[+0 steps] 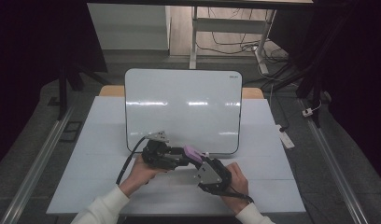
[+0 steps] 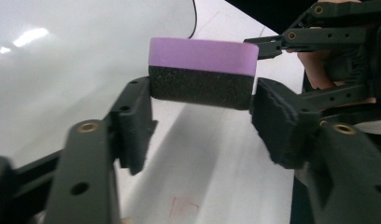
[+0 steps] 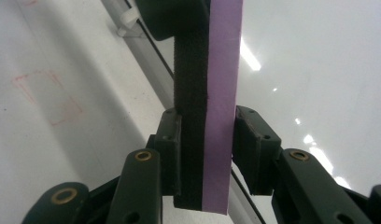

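A person's two hands meet above the near edge of a whiteboard [image 1: 182, 109] lying flat on a white counter [image 1: 100, 177]. The right gripper [image 3: 207, 149] is clamped across the faces of a whiteboard eraser [image 3: 208, 93], purple on one side and black felt on the other. The left gripper [image 2: 200, 109] has its jaws parted on either end of the same eraser, the left jaw touching it and the right jaw just beside it. A faint red mark [image 3: 48, 98] shows on the counter.
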Available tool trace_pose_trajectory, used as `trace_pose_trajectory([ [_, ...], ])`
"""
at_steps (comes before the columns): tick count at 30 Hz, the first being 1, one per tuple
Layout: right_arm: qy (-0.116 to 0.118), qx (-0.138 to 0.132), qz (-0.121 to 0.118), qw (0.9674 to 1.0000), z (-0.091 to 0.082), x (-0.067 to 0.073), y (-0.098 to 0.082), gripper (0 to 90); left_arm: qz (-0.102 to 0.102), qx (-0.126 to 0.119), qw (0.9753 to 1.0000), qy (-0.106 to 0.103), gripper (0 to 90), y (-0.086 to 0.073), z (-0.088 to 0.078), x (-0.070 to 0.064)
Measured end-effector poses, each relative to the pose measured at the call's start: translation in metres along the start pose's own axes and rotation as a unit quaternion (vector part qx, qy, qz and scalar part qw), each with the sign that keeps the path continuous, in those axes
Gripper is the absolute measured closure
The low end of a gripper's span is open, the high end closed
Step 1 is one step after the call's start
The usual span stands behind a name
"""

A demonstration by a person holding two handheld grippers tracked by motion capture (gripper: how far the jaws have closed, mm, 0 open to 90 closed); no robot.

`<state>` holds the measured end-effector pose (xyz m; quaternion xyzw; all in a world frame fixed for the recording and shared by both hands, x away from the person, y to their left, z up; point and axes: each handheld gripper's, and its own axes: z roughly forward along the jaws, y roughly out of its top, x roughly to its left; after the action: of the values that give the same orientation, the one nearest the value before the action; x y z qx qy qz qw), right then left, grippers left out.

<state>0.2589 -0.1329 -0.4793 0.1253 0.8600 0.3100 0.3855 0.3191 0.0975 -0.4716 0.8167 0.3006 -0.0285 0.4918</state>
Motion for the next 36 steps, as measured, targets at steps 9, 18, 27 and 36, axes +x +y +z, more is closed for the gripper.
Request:
trace_pose_trajectory([
  [9,-0.029,0.007,0.127,0.9914,-0.004,-0.035,-0.019,63.7,0.027,-0.018,0.9978,0.058,26.7,-0.011,-0.028,-0.005],
  [18,-0.064,0.035,0.239,0.9683,0.000,-0.070,-0.043,63.5,0.023,-0.013,0.9926,0.119,25.0,-0.045,-0.068,-0.001],
  [27,-0.080,0.036,0.268,0.9594,0.006,-0.082,-0.046,63.0,-0.006,-0.023,0.9892,0.144,25.4,-0.073,-0.102,0.009],
  [36,-0.075,0.032,0.271,0.9591,0.012,-0.084,-0.050,60.8,-0.026,-0.022,0.9864,0.161,25.5,-0.095,-0.118,0.013],
])
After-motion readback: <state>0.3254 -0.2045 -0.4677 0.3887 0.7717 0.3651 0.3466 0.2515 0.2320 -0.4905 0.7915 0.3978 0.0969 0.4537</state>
